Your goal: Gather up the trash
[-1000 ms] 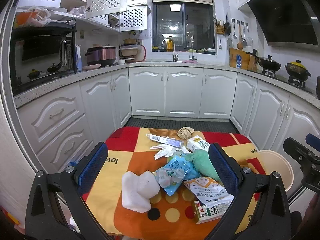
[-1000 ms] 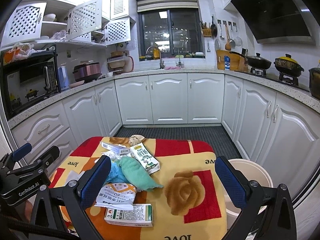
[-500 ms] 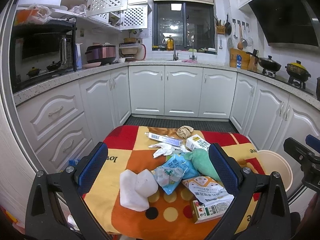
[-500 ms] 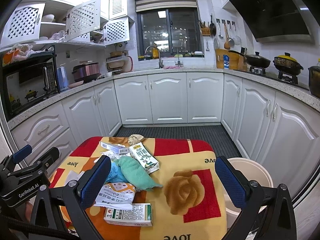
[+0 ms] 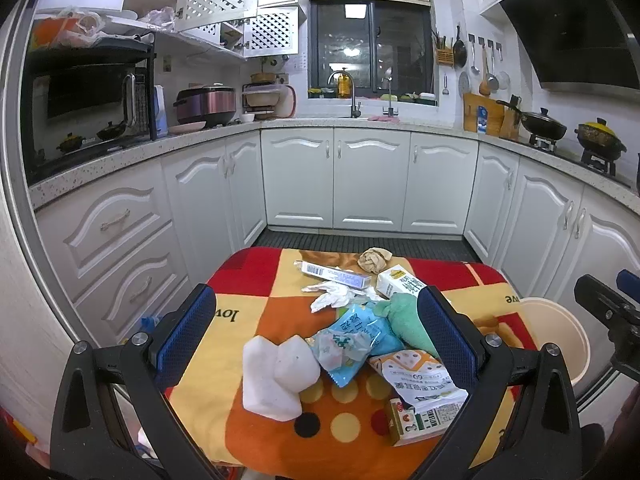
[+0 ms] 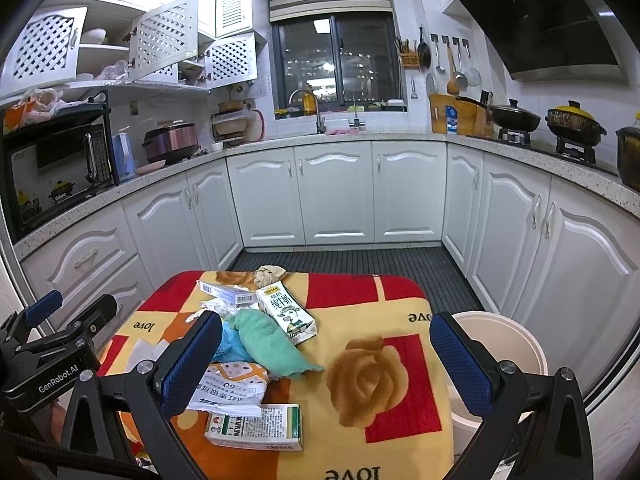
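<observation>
Two grippers hover above a small counter (image 6: pixel 384 432) draped in a patterned cloth; the left gripper (image 5: pixel 316 340) and the right gripper (image 6: pixel 326 364) both have their fingers spread wide and hold nothing.

The trash lies in a loose pile on the left half of the counter, toward its near-left corner:
- White foam blocks (image 5: pixel 276 376), near the front edge. Judged light and stiff; grip across the narrow thickness.
- Blue snack wrapper (image 5: pixel 354 340), at the pile centre. Judged thin, slippery and crushable; pinch at a crumpled fold.
- Green cloth (image 6: pixel 266 342), soft and limp; take a bunched ridge.
- Milk carton (image 6: pixel 286 312), lying on its side toward the far edge. Probably empty and light; grip across the flat sides.
- Printed paper bag (image 6: pixel 228 390), resting partly on a small box (image 6: pixel 256 426) at the near edge.
- Crumpled paper ball (image 5: pixel 374 260) and a long flat box (image 5: pixel 334 274), at the far edge.

A cream bin (image 6: pixel 504 340) stands on the floor just beside the counter's right edge; it is the likely receptacle.

The cloth cover is soft and may drag under the fingers. The room is a kitchen with white cabinets, a dark window and a ribbed dark floor mat
</observation>
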Available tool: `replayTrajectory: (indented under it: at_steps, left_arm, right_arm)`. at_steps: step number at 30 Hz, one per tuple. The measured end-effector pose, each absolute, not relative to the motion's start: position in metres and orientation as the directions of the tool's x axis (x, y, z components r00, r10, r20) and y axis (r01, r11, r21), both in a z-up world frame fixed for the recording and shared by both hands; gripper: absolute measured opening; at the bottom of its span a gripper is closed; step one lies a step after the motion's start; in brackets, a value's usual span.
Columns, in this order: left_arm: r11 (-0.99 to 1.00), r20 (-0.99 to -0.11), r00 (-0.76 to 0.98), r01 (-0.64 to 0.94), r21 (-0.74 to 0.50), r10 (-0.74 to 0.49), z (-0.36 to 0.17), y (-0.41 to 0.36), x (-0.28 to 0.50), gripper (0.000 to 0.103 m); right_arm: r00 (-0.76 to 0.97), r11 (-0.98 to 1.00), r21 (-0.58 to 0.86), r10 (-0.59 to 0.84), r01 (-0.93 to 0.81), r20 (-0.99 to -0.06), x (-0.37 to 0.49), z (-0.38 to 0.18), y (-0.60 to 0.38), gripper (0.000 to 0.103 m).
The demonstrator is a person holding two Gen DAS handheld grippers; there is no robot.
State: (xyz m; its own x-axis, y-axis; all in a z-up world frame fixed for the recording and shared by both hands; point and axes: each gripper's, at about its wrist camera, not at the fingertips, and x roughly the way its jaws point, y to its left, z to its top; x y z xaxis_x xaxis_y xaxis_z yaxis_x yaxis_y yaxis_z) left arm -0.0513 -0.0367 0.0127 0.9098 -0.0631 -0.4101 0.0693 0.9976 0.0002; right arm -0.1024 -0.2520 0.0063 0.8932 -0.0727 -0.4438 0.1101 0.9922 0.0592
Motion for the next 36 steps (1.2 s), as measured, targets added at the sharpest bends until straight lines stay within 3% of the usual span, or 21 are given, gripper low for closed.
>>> replayTrajectory:
  at_steps: [36]
  left_arm:
    - [0.999, -0.431, 0.901, 0.053, -0.004, -0.050, 0.0053, -0.0334, -0.0458, 0.101]
  right_arm:
    - [0.879, 0.992, 0.059, -0.073, 0.115, -0.471, -0.0983, -0.0011, -0.2579, 0.103]
